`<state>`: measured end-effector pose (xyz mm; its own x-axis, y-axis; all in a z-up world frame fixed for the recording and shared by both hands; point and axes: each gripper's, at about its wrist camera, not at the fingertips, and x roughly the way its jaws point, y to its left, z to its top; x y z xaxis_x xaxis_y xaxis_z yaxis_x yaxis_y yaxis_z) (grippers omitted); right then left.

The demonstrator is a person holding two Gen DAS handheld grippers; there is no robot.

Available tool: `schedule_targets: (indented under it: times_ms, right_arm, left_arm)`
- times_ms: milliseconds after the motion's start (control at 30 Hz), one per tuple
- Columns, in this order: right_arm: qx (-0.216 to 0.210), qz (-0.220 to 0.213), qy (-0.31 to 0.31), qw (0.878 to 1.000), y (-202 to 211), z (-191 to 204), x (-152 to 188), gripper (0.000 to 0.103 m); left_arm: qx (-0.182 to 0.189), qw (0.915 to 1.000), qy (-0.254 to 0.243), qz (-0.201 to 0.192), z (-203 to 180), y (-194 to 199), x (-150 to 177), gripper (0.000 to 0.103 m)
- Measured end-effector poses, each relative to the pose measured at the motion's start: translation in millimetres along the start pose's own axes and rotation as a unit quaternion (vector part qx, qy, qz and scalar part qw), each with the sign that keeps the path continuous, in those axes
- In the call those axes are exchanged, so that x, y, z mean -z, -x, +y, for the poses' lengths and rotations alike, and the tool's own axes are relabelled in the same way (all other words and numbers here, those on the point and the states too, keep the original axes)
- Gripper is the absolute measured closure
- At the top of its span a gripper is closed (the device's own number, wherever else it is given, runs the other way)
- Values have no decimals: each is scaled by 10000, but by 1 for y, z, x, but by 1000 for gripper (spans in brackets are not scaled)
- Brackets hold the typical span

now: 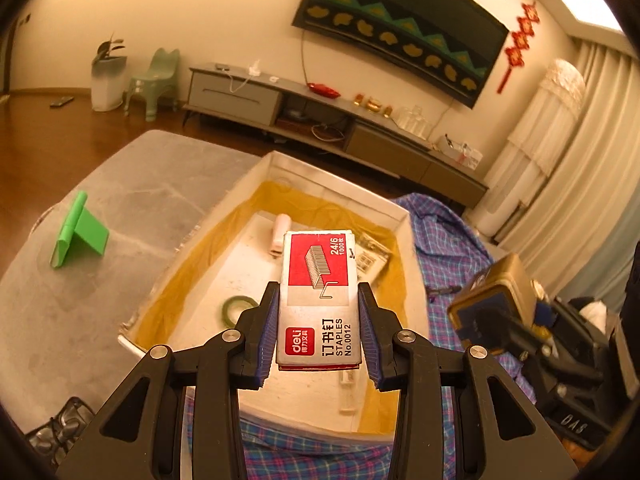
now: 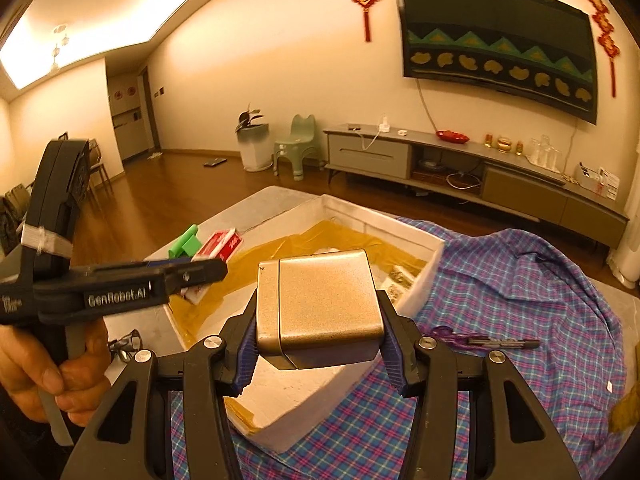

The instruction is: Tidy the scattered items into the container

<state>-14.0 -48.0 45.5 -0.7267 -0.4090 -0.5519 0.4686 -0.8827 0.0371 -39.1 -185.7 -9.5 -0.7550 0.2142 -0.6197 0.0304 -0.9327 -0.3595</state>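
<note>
Warm yellow-orange light fills the room, brightest at the glowing recessed ceiling strip [image 2: 100, 36], which burns out to white. The pale grey stone-look tabletop [image 1: 132, 200] sits dimmer, with soft shadows. Both fisheye views bend the dark wall-hung television [image 2: 496, 44] into a curve and blacken at the corners. The red hanging knot ornament [image 1: 520, 44] looks smeared; the nearer black hand-held gripper [image 2: 192, 274] blurs slightly.

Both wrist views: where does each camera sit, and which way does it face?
Left wrist: on the left gripper, tilted down over the white box; its fingers clamp a staples box.
Right wrist: on the right gripper, tilted down, clamping a gold tin; a hand shows.
Shared: box, green stand, plaid shirt.
</note>
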Motion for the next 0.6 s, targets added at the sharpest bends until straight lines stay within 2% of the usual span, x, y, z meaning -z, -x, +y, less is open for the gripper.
schedule_targets:
  times_ms: [67,167,433,600]
  right_arm:
    - [-23,67,111,9999,-6,5,-2,50]
    - [-46,175,236,9996,-15,8,-4,50]
    - [-126,561,7,9983,-49,-12,-18,50]
    - [-173,877,234,9957,-72,-13,-24,50]
  left_arm:
    - [115,9998,124,70,6,-4,-1,65]
    - [107,9998,45,166,3,-13,1,65]
    - [106,9968,-521,597,-25,-39,17,65]
    - [50,9940,-677,854,-25,-52,24,65]
